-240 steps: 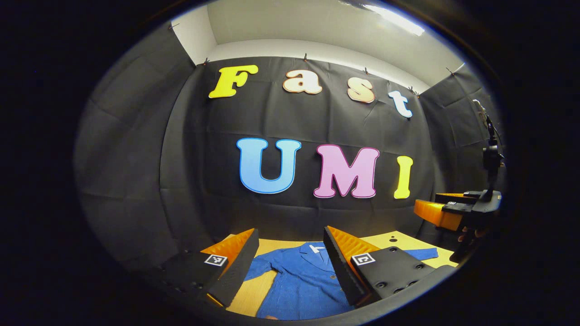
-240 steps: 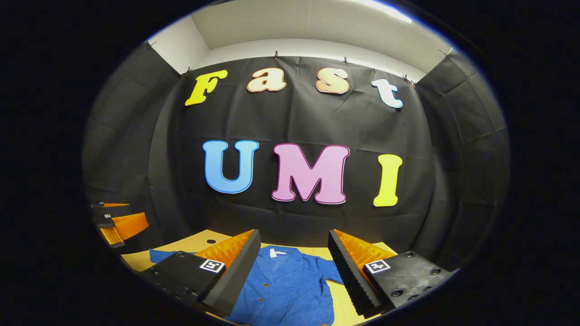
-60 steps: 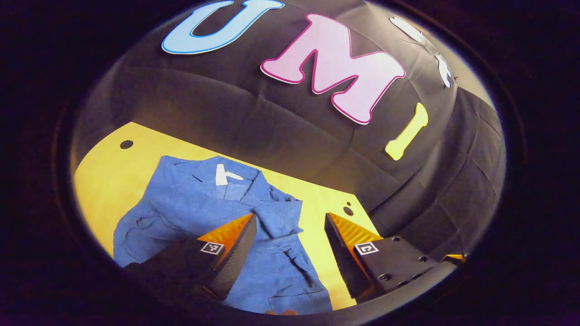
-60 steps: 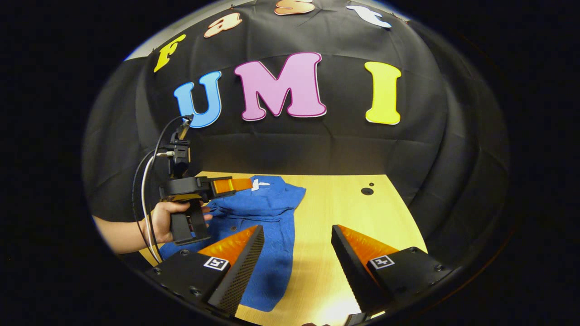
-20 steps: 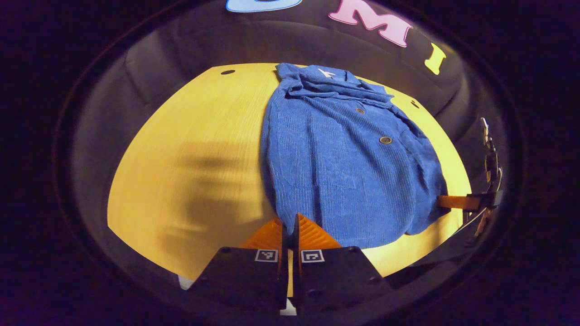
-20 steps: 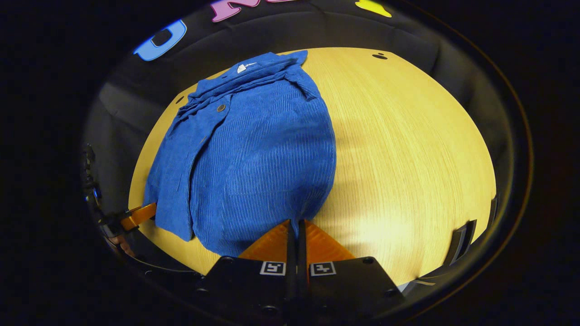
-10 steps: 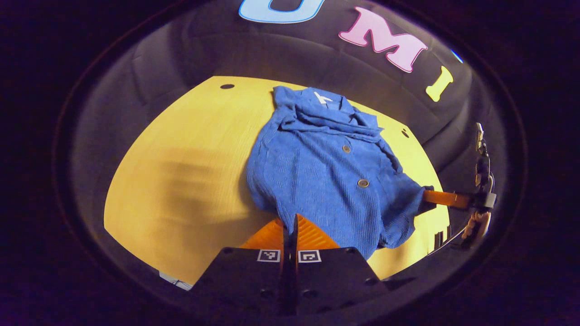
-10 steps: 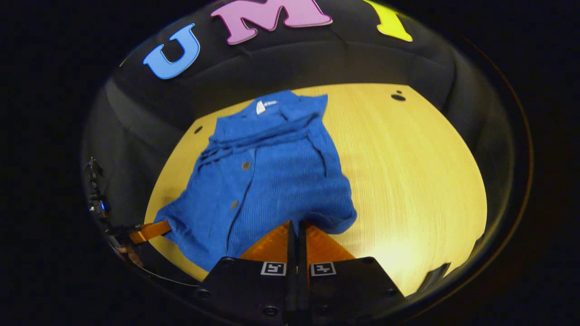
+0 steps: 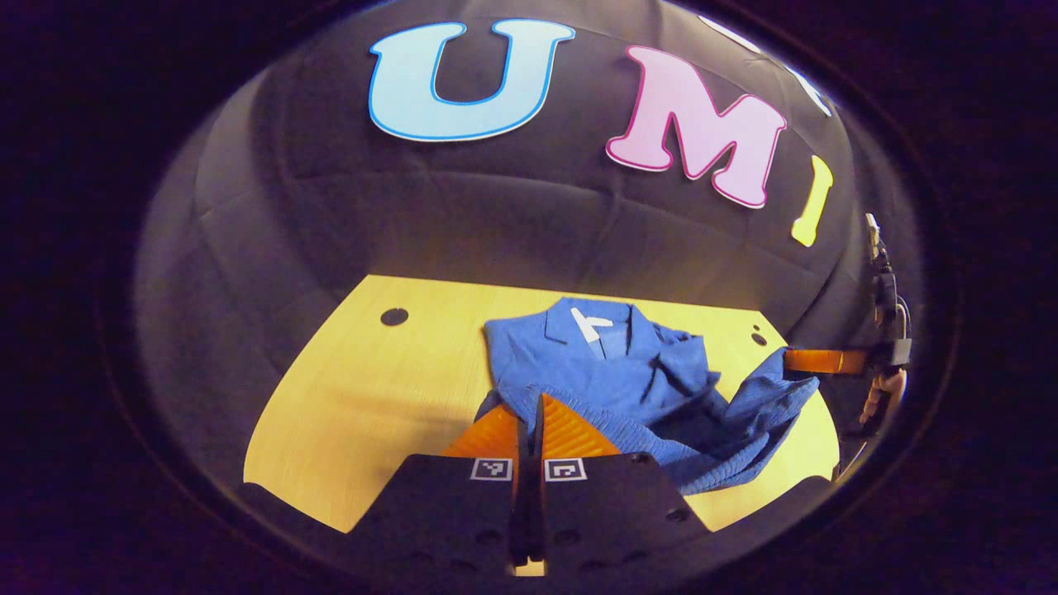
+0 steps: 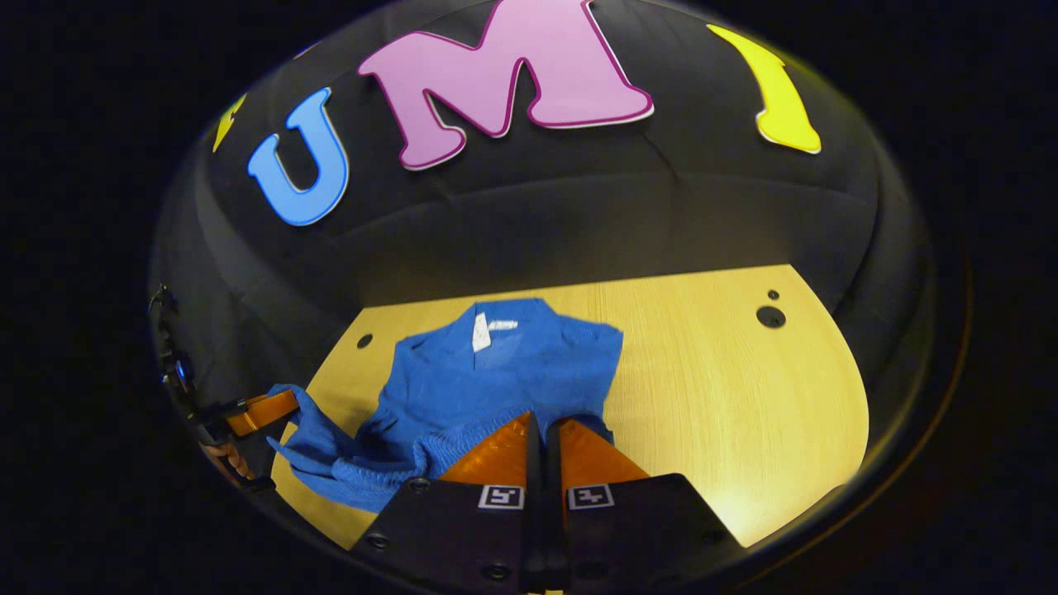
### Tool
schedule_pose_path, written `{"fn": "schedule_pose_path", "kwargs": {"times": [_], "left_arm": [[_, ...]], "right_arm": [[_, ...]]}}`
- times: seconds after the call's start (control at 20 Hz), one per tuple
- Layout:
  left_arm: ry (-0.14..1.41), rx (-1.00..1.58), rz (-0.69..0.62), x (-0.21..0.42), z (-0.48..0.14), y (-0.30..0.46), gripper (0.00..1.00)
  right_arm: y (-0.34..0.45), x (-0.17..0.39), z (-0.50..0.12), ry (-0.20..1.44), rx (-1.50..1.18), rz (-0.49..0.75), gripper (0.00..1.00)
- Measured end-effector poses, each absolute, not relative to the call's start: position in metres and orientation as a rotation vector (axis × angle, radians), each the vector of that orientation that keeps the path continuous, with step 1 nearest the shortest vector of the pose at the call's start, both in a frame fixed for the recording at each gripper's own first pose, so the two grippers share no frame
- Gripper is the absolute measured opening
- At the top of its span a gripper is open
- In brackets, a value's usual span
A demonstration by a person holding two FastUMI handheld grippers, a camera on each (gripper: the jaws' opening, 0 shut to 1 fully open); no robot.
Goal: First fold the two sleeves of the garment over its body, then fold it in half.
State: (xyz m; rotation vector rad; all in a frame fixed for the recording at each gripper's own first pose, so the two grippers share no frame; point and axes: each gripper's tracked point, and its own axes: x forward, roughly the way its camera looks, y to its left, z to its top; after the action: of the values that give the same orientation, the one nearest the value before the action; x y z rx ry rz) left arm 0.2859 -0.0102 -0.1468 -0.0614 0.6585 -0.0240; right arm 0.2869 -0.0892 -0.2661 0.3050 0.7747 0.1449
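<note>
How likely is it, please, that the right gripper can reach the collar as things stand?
Probably yes. The right gripper is shut on the jacket by its hem, and the collar lies just ahead with only flat cloth between; nothing stands in the way, though the hem would come along.

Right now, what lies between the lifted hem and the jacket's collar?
In the left gripper view, only the blue jacket's own folded-in body and sleeves; the hem sags between the left tool and right tool.
</note>
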Motion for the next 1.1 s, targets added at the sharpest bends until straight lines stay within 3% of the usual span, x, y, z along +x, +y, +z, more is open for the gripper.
{"fn": "schedule_pose_path", "kwargs": {"times": [0.15,0.5,0.55,0.6,0.7,0.95,1.1], "left_arm": [[0.535,-0.062,0.009,0.367,-0.140,-0.002,0.00],[0.534,-0.060,0.069,0.489,-0.203,0.018,0.00],[0.549,-0.047,0.049,0.491,-0.207,0.013,0.08],[0.612,-0.019,0.056,0.482,-0.216,0.011,0.33],[0.587,0.037,0.117,0.470,-0.208,0.010,0.82],[0.403,0.094,0.076,0.400,-0.136,-0.035,0.83],[0.291,0.110,0.048,0.348,-0.095,-0.061,0.83]], "right_arm": [[-0.093,0.364,-0.274,0.712,0.284,0.132,0.04],[-0.112,0.469,-0.365,0.707,0.138,0.035,0.07],[-0.117,0.468,-0.369,0.713,0.108,0.023,0.14],[-0.120,0.467,-0.365,0.702,0.098,0.029,0.42],[-0.121,0.462,-0.346,0.630,0.113,0.039,0.98],[-0.108,0.414,-0.272,0.462,0.274,0.114,0.99],[-0.114,0.369,-0.247,0.430,0.182,0.097,0.98]]}}
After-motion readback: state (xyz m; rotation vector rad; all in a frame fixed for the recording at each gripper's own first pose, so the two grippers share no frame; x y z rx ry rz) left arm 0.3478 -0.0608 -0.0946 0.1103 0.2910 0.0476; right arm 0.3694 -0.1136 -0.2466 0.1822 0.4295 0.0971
